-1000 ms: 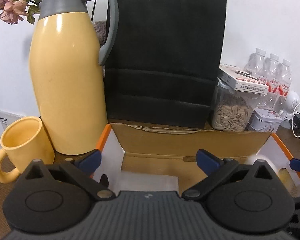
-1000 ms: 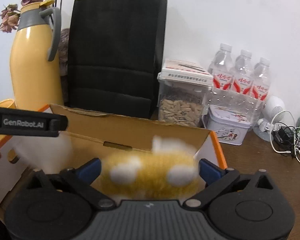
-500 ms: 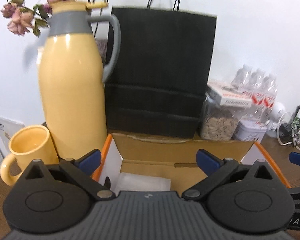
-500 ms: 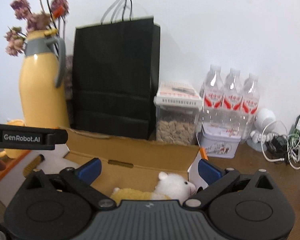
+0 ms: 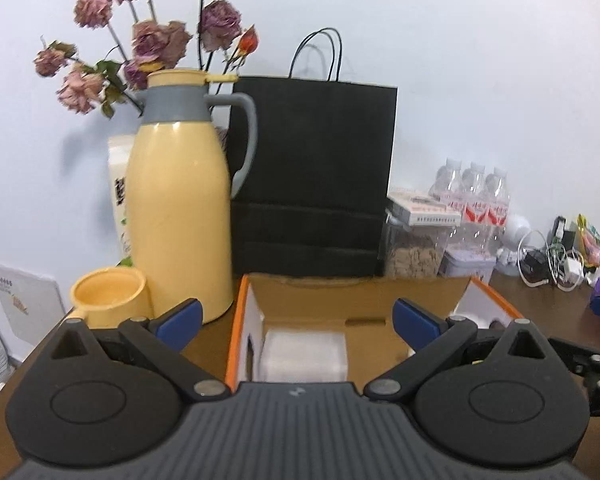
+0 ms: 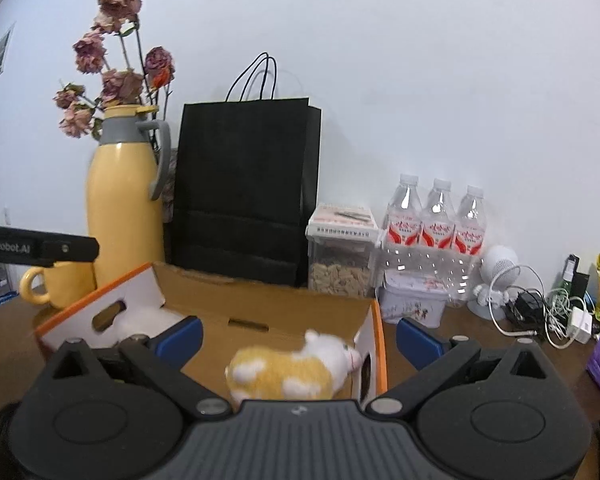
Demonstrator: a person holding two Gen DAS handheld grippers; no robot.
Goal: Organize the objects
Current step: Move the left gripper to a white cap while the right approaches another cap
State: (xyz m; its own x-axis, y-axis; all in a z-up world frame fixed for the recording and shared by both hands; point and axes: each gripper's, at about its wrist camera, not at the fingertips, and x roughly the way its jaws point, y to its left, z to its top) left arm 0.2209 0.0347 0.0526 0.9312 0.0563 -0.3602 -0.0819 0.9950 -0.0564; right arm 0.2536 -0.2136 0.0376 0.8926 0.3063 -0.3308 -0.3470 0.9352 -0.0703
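Note:
An open cardboard box (image 6: 268, 308) with orange-edged white sides stands on the brown table; it also shows in the left wrist view (image 5: 340, 300). A yellow and white plush toy (image 6: 292, 372) lies inside its right end. A white foam pad (image 5: 304, 356) lies in its left end. My right gripper (image 6: 298, 332) is open and empty, above and in front of the toy. My left gripper (image 5: 296, 316) is open and empty, above the box's left end. Its arm (image 6: 40, 248) shows at the left of the right wrist view.
Behind the box stand a yellow thermos jug (image 5: 180, 208) with dried flowers (image 5: 140, 52), a yellow mug (image 5: 108, 296), a black paper bag (image 5: 312, 176), a seed jar (image 6: 340, 264), three water bottles (image 6: 436, 220), a tin (image 6: 412, 300) and tangled cables (image 6: 548, 308).
Both grippers have risen and pulled back from the box. The plush toy left the right gripper's jaws and now lies in the box.

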